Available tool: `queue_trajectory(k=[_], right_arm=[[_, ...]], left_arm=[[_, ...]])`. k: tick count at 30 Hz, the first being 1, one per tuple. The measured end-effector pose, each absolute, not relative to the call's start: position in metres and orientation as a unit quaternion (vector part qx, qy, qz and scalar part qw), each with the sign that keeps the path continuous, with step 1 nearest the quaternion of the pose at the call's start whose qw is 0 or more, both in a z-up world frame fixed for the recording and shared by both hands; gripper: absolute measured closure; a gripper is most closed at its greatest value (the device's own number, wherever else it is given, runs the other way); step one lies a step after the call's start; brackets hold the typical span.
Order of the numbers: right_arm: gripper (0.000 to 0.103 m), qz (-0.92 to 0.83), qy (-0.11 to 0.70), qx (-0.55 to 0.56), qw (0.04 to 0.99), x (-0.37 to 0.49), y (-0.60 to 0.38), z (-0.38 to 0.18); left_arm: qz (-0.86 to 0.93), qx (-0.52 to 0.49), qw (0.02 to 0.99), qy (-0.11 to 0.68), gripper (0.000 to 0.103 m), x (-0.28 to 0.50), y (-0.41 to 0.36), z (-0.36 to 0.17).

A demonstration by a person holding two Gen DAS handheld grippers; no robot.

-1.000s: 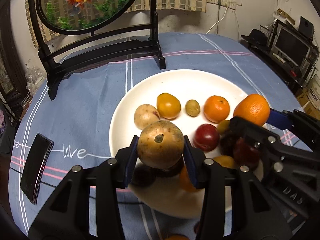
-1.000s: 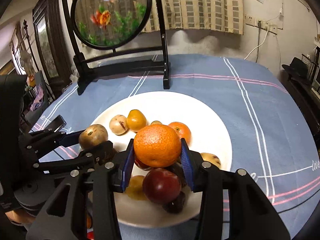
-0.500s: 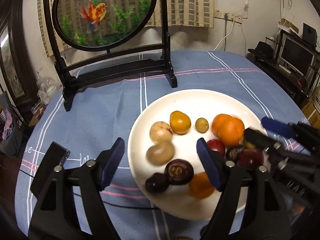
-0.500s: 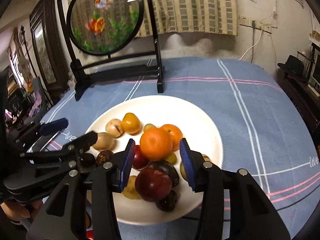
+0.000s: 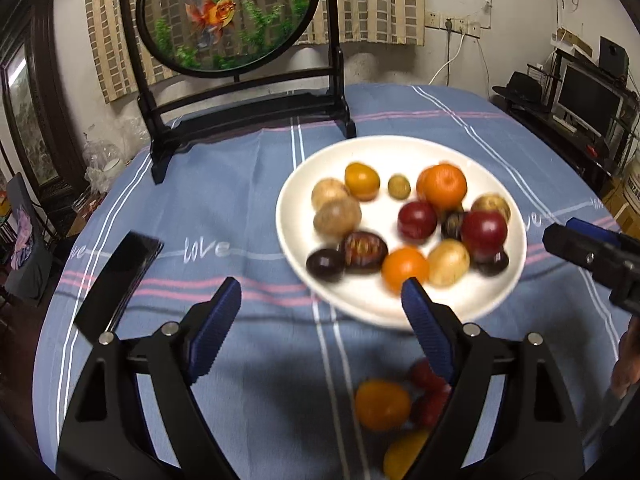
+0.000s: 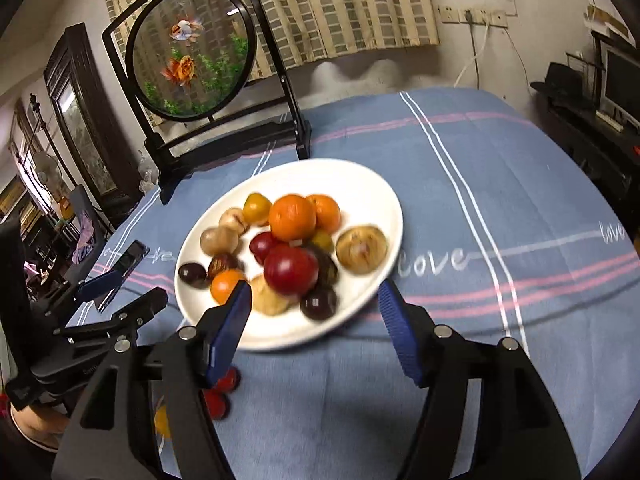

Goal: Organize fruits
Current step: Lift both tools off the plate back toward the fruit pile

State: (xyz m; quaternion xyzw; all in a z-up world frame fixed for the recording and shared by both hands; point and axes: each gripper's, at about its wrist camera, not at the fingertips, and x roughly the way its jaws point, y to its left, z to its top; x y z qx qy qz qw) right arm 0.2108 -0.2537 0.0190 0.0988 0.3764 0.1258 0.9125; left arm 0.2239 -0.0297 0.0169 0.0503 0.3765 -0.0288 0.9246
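Observation:
A white plate (image 5: pixel 288 216) (image 6: pixel 384 200) on the blue cloth holds several fruits. Among them are a brown round fruit (image 5: pixel 336 220) (image 6: pixel 220 240) and a big orange (image 5: pixel 444 186) (image 6: pixel 292 218), which tops the pile. My left gripper (image 5: pixel 320 286) (image 6: pixel 124 292) hovers short of the plate's near rim, its jaws opening with nothing between them. My right gripper (image 6: pixel 315 290) (image 5: pixel 580 240) also hangs in front of the plate, jaws opening and empty. Loose fruits, orange (image 5: pixel 382 404) and red (image 6: pixel 224 388), lie on the cloth below the grippers.
A round fish tank on a black stand (image 5: pixel 228 16) rises behind the plate. A dark phone (image 5: pixel 120 276) lies on the cloth at the left. A desk with a screen (image 5: pixel 588 100) stands past the table's right edge. A hand (image 5: pixel 626 360) shows at the right.
The left gripper let go of the brown fruit and the right let go of the orange, both onto the plate. Both grippers opened and drew back from the plate.

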Motion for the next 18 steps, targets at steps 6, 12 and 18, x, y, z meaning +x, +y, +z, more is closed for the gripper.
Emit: queue_trajectory(k=[6, 12, 18], right_arm=[[0.036, 0.135, 0.392, 0.098, 0.905, 0.189, -0.246, 0.007], [0.035, 0.133, 0.398, 0.090, 0.903, 0.176, -0.239, -0.006], [0.035, 0.144, 0.406, 0.097, 0.897, 0.172, -0.241, -0.018]], left_arm=[[-0.035, 0.039, 0.921, 0.387, 0.018, 0.196, -0.022, 0.006], [-0.032, 0.035, 0.917, 0.395, 0.018, 0.181, -0.019, -0.001], [-0.035, 0.024, 0.911, 0.410, 0.018, 0.166, -0.018, -0.012]])
